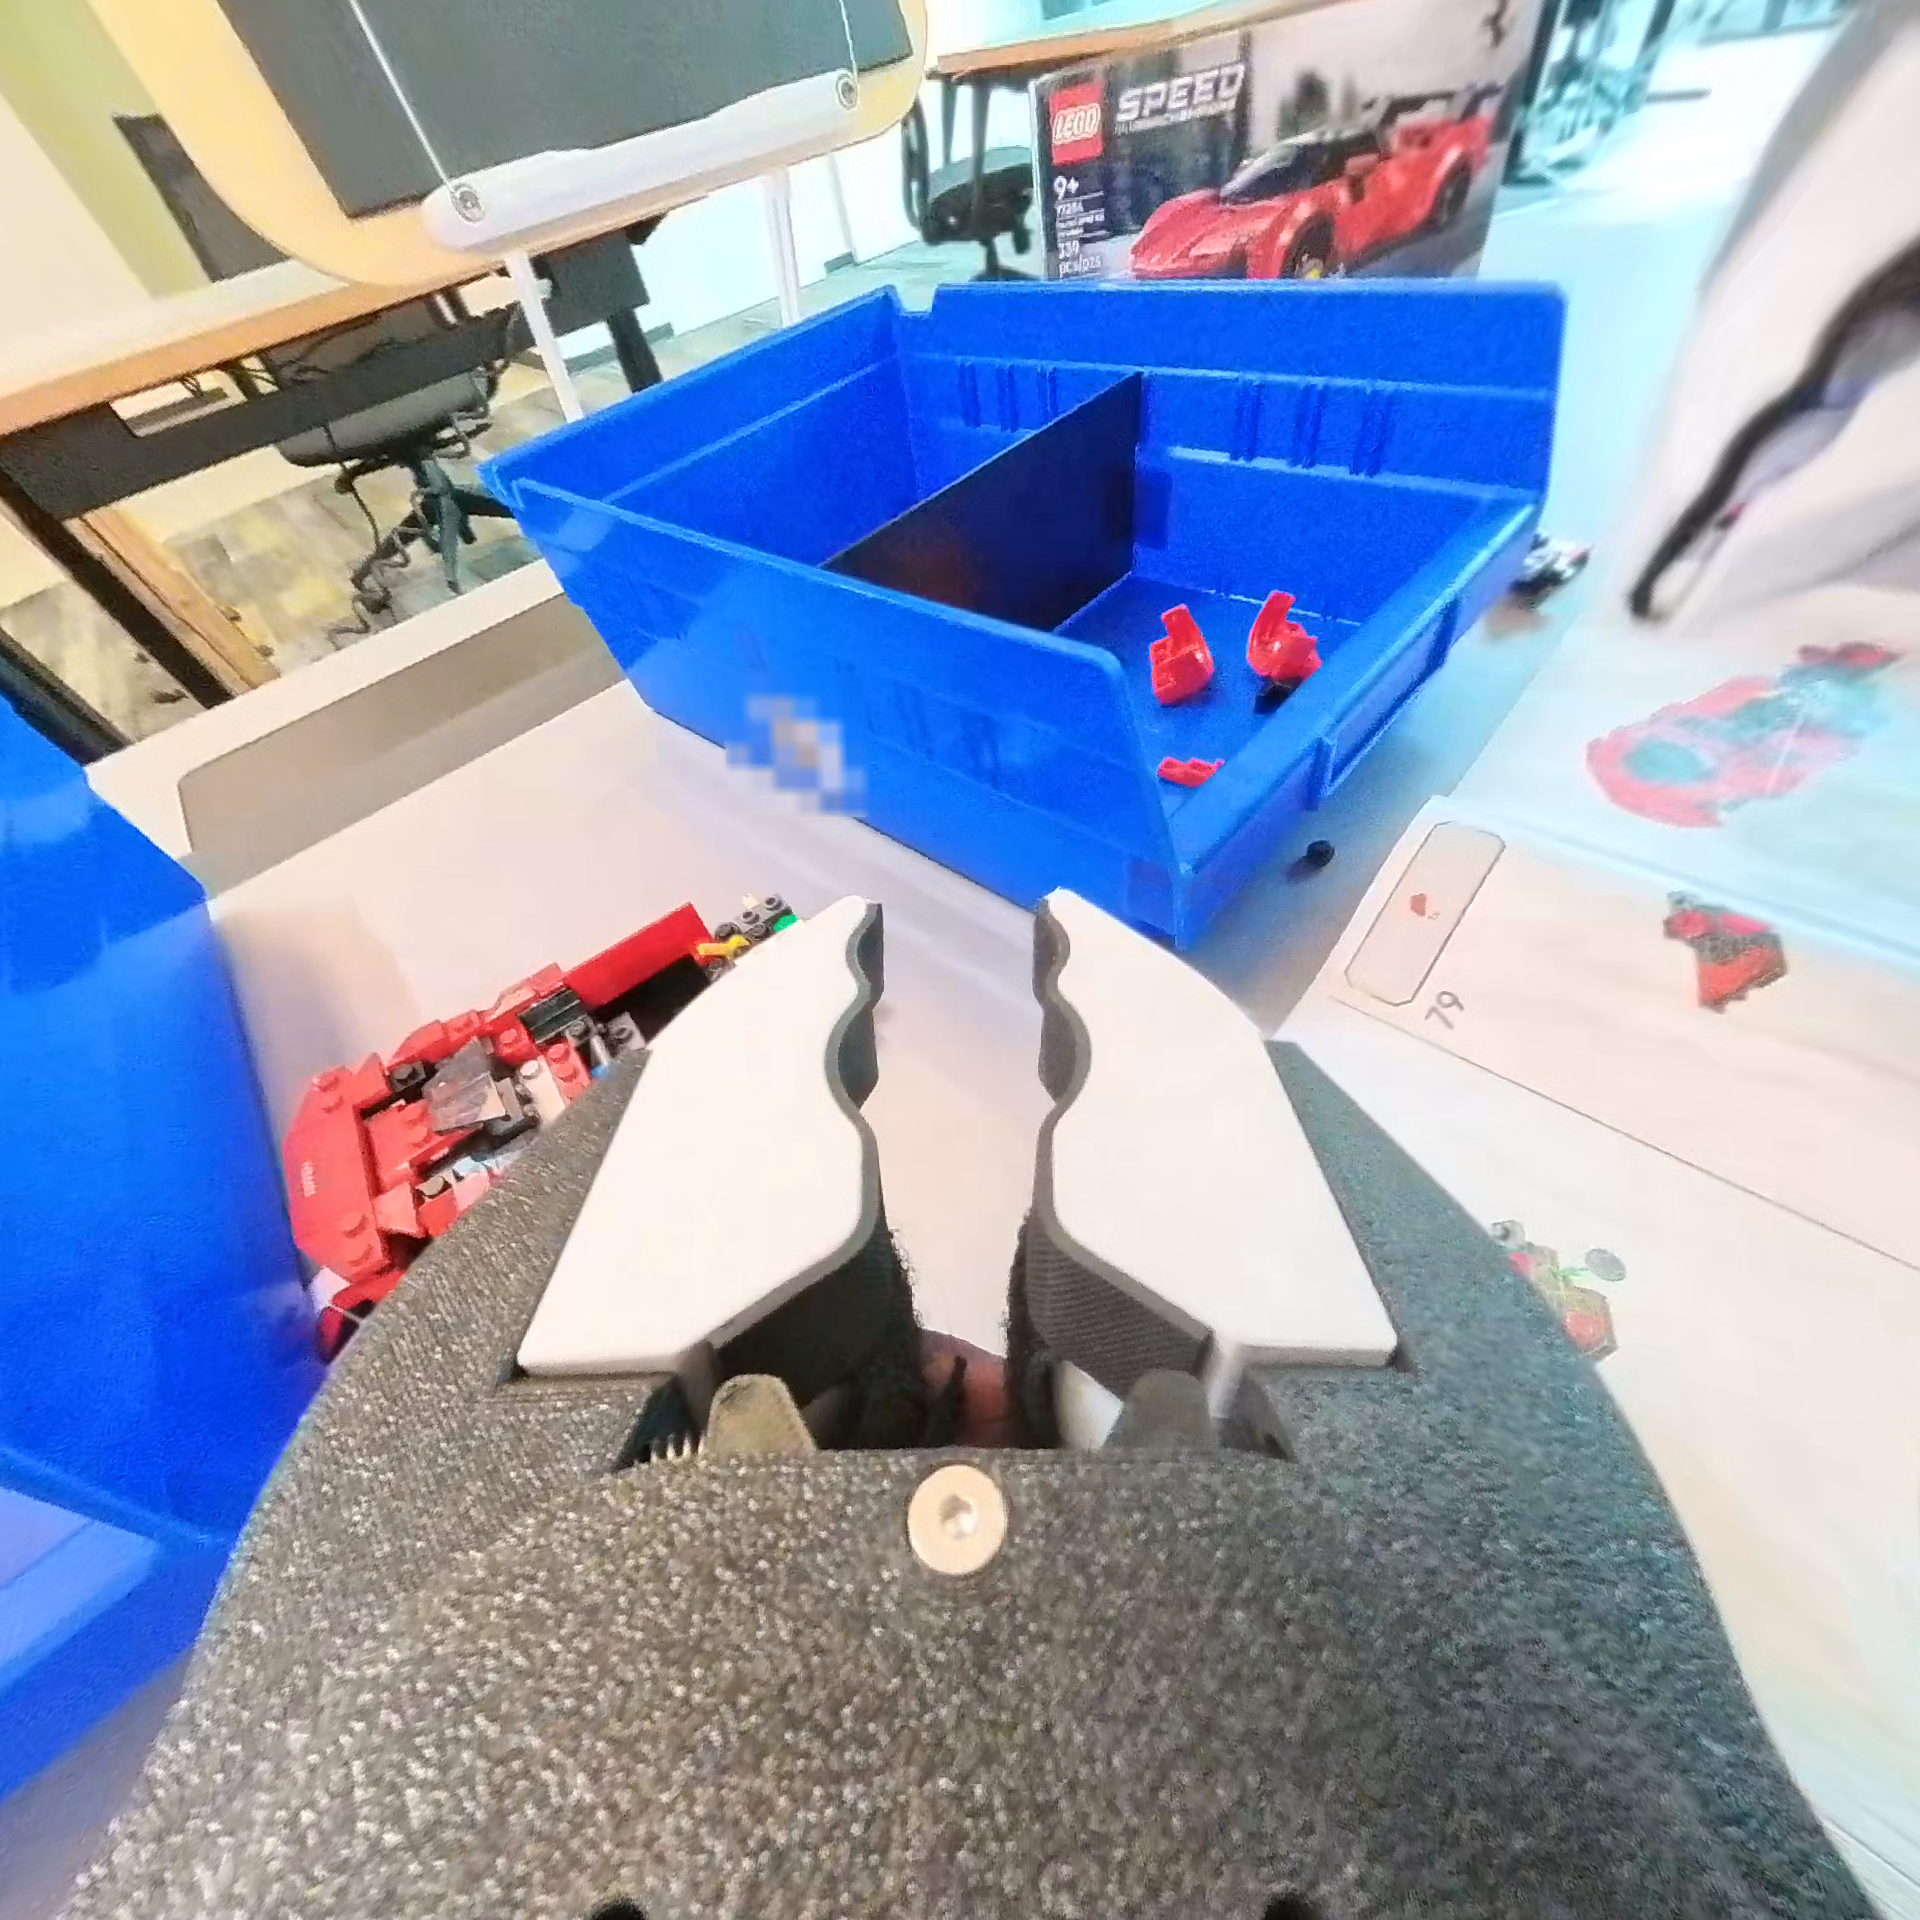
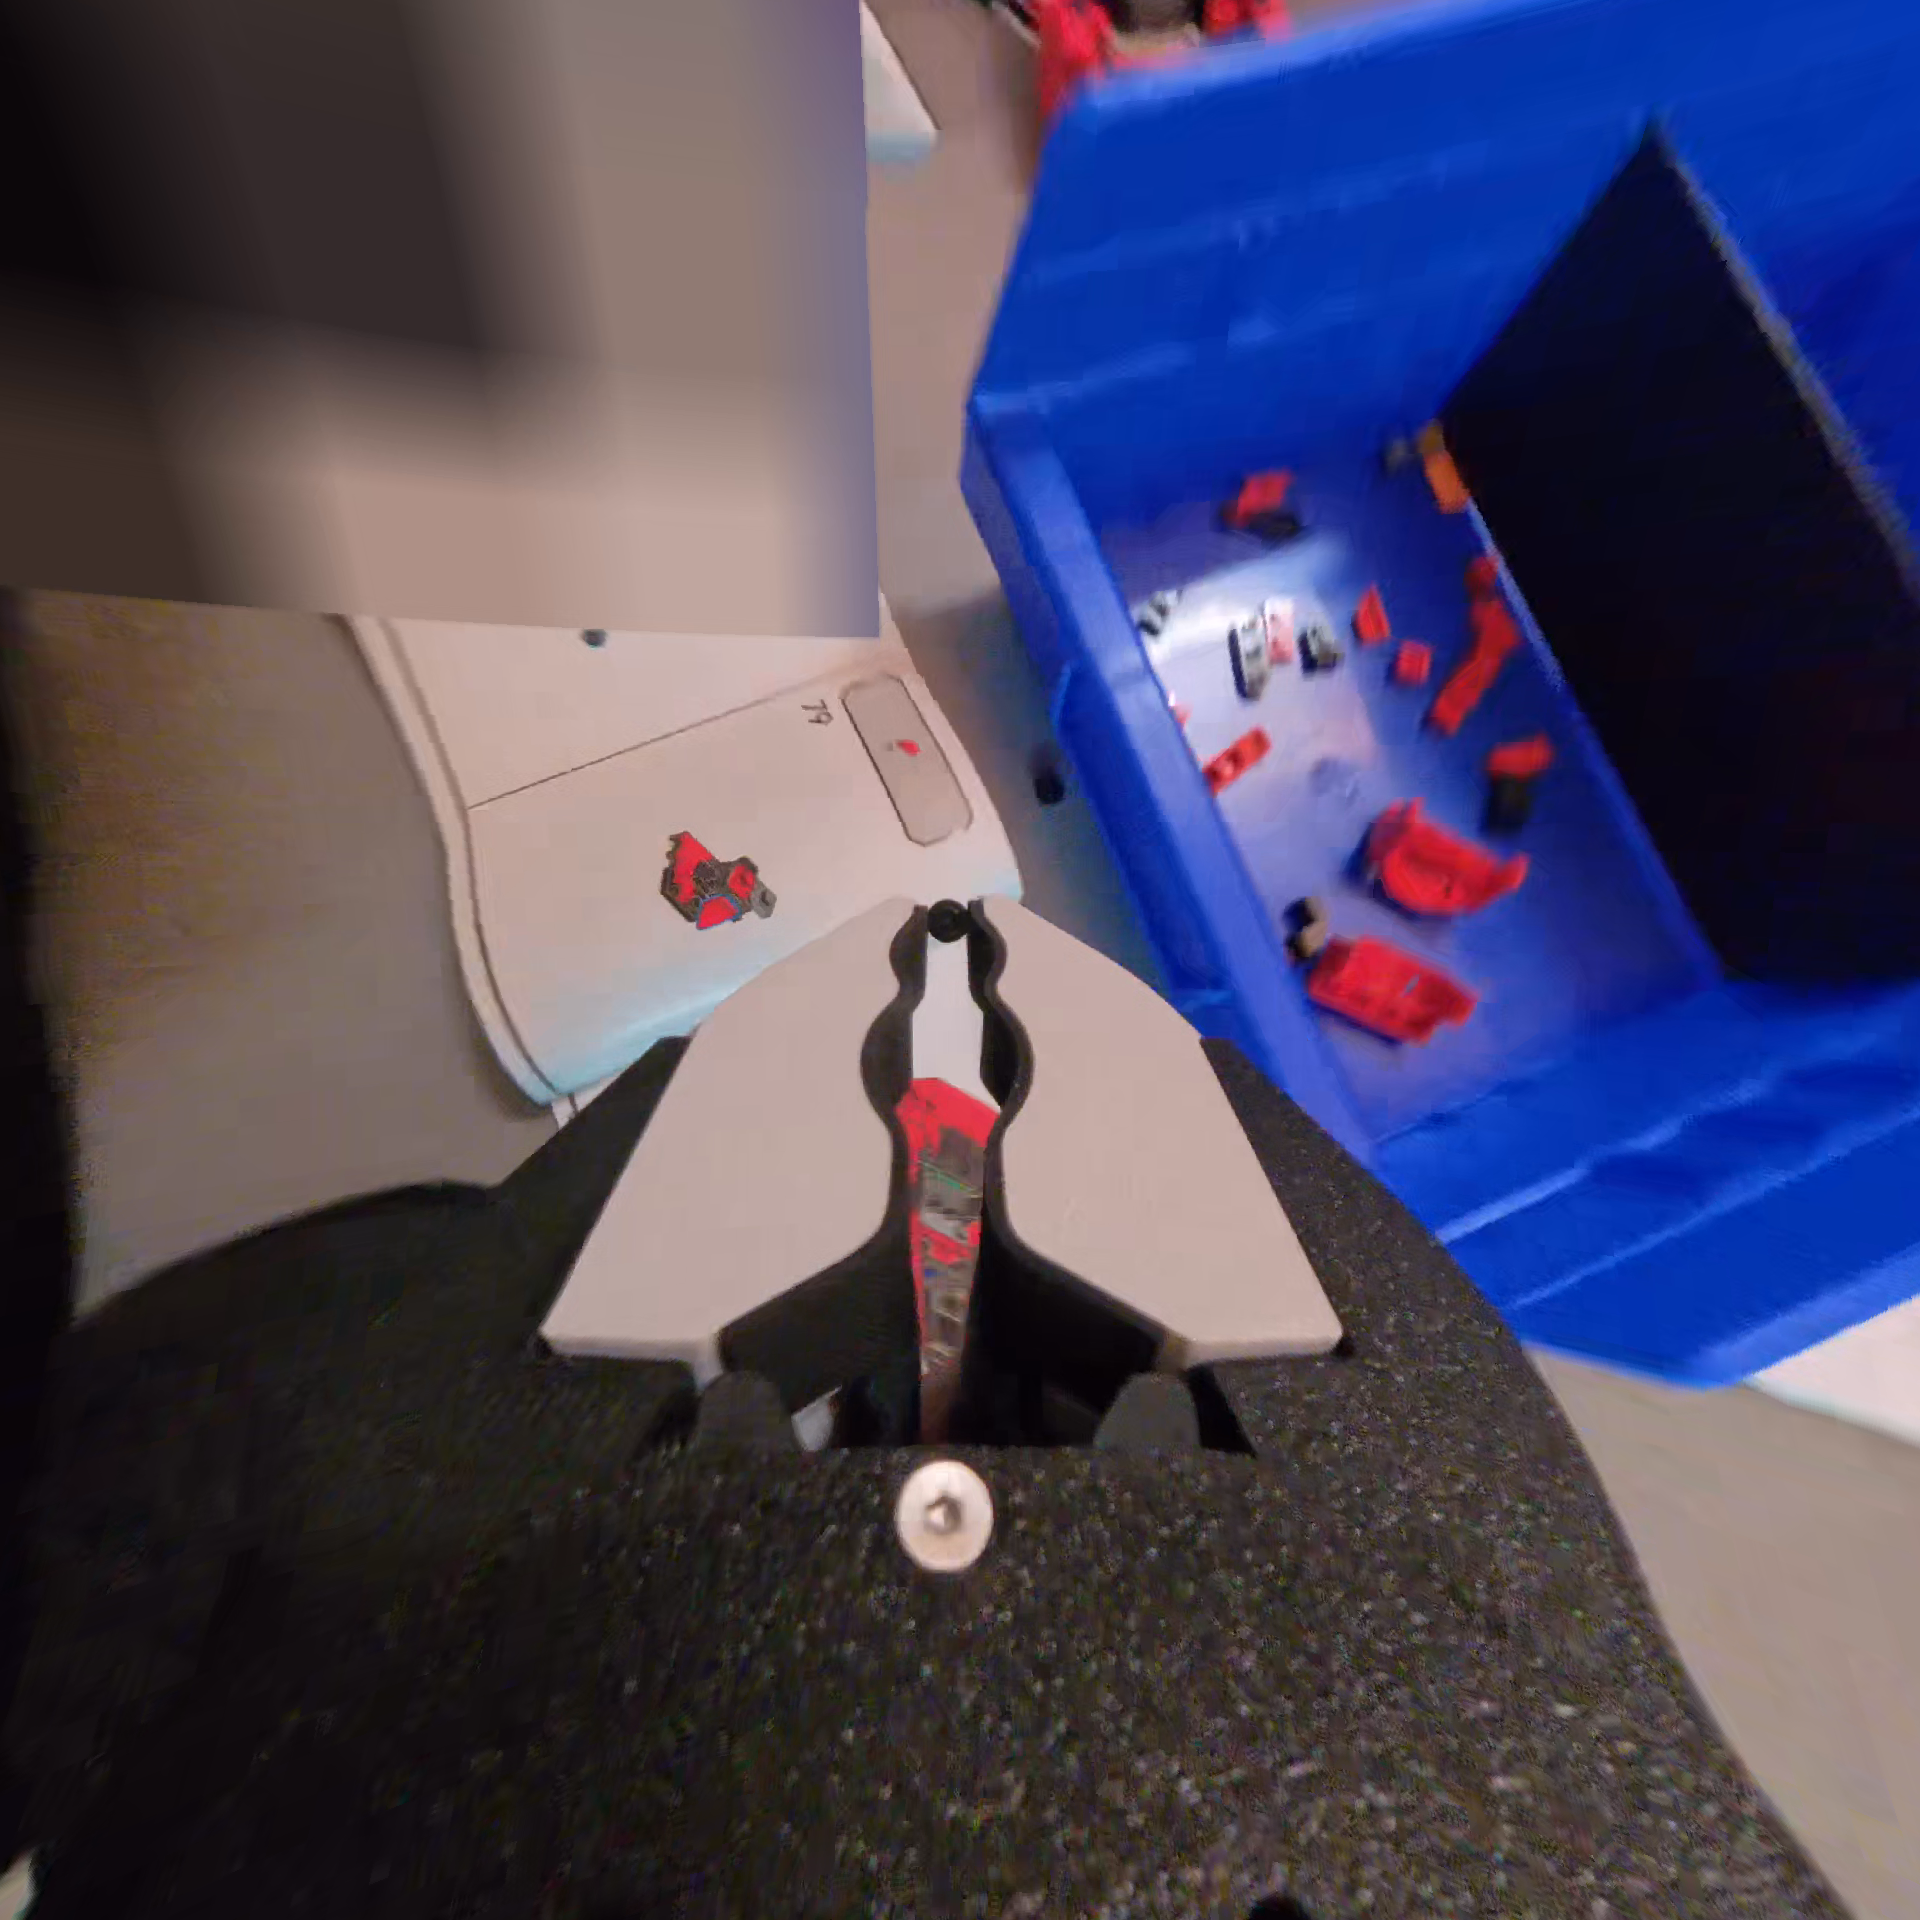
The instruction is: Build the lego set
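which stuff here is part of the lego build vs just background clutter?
Part of the job:
- half-built red car
- blue bin of loose red pieces
- instruction booklet
- small black piece, pinched in the right gripper
- left gripper, open

Just lying about:
- set box
- office chairs
- desks

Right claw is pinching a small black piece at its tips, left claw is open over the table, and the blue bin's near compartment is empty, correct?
Not quite: the blue bin near compartment holds loose red pieces, as the right wrist view shows. The rest stands: the right claw pinches the small black piece, and the left claw is open.
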`<action>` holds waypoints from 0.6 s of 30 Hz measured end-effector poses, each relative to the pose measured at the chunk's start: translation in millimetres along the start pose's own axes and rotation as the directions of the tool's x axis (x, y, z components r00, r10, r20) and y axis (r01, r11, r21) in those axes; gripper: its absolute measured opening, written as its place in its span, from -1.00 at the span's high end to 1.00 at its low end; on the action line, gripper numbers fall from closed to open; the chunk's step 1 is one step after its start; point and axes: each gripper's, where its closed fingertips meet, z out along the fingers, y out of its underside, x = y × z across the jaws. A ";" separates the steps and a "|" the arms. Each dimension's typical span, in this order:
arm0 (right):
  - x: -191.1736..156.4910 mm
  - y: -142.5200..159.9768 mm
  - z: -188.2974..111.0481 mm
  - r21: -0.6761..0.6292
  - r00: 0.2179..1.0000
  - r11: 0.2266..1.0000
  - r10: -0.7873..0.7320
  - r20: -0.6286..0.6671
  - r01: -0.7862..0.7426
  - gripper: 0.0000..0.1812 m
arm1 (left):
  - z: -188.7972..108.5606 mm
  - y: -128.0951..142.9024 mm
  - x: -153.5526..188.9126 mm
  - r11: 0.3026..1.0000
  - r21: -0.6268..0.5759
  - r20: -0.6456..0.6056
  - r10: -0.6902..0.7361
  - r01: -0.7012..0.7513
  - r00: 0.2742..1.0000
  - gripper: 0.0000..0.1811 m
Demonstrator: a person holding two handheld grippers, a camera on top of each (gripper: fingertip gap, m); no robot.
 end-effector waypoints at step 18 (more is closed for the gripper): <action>48.7 56.1 36.1 0.070 0.897 0.950 0.311 -0.314 -0.305 0.77 | 11.0 -7.1 -1.3 0.999 0.022 -0.074 -0.048 0.050 0.996 0.70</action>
